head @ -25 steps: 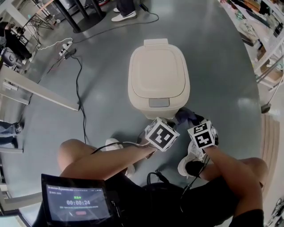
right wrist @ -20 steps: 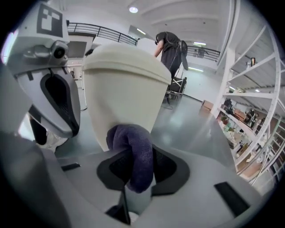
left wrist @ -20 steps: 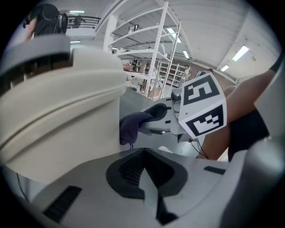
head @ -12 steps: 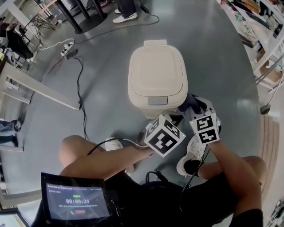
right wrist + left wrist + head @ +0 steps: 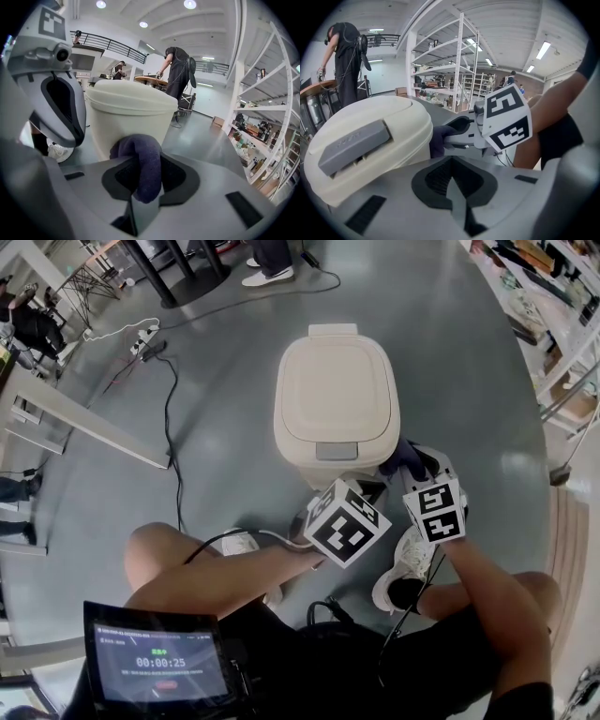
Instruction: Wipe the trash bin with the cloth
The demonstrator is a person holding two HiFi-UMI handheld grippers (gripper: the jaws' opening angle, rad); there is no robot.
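One trash bin (image 5: pixel 336 399), one cloth (image 5: pixel 140 154), one left gripper (image 5: pixel 454 190), one right gripper (image 5: pixel 143 190).

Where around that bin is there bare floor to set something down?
Bare floor right of the trash bin, toward the shelves, and left of it up to the black cable. Crowded in front: left gripper, right gripper, cloth, shoes.

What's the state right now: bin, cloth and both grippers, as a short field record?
trash bin: beige, upright
lid: closed
cloth: dark purple, bunched, against the bin's side just below the lid rim
right gripper: shut on cloth, at the bin's side
left gripper: shut, empty, close to the bin's front
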